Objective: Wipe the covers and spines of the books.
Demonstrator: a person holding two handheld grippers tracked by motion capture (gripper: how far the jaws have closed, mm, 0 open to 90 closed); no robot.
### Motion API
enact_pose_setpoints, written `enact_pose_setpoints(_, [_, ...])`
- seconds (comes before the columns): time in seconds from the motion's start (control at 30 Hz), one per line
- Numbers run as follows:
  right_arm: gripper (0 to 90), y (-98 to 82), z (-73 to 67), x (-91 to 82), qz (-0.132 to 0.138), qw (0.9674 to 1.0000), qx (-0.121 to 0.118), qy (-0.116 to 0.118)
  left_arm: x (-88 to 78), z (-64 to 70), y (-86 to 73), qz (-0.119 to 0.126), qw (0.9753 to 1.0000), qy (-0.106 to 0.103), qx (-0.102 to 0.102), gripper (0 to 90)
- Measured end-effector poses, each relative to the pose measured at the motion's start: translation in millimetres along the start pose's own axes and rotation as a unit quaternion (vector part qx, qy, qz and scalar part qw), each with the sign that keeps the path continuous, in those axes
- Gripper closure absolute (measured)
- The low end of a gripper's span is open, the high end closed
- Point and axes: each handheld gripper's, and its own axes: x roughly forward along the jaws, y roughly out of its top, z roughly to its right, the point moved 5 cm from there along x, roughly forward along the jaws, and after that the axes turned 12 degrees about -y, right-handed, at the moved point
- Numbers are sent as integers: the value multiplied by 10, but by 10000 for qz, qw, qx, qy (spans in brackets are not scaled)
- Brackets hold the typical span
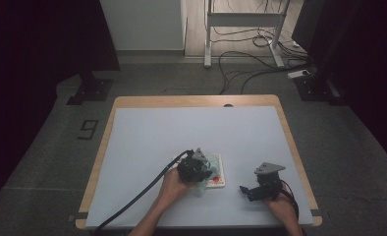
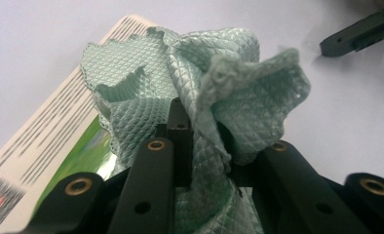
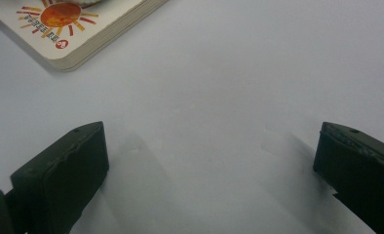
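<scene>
A pale grey mat (image 1: 191, 142) is covering the wooden table on a grey floor; one pale-green waffle-weave cloth (image 2: 204, 87) is sitting pinched in the left gripper (image 1: 195, 169) over one white printed book (image 1: 220, 174); the right gripper (image 1: 250, 191) is resting wide open, holding nothing.

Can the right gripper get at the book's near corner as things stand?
Probably yes: the right gripper, jaws open, rests on bare white table, nothing between it and the white book. The left gripper pins a green cloth farther along.

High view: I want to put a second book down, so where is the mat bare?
The mat's far half, up to the wooden edge, is bare, as is the left side beside the cable. It is crowded near the front, where the book, green cloth and both tools sit.
</scene>
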Motion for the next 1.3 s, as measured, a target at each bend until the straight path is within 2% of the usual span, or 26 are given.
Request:
enact_pose_setpoints(0.33, [0, 0, 0, 0, 0, 10000, -2, 1, 187, 150, 142, -81, 9996, -162, 203, 757])
enact_pose_setpoints(0.43, [0, 0, 1, 0, 4, 10000, -7, 0, 231, 210, 159, -94, 9993, -269, 246, 757])
enact_pose_setpoints(0.57, [0, -1, 1, 0, 5, 10000, -8, -1, 252, 254, 152, -124, 9991, -272, 307, 757])
enact_pose_setpoints(0.7, [0, -1, 1, 0, 5, 10000, -13, -1, 230, 270, 127, -200, 9988, -275, 358, 757])
enact_pose_setpoints(0.9, [0, -1, 1, 0, 6, 10000, -14, -3, 167, 279, 58, -284, 9985, -172, 437, 758])
enact_pose_setpoints(1.3, [0, -1, 0, 0, 8, 10000, -13, -4, -69, 184, -171, -127, 9995, -165, 230, 758])
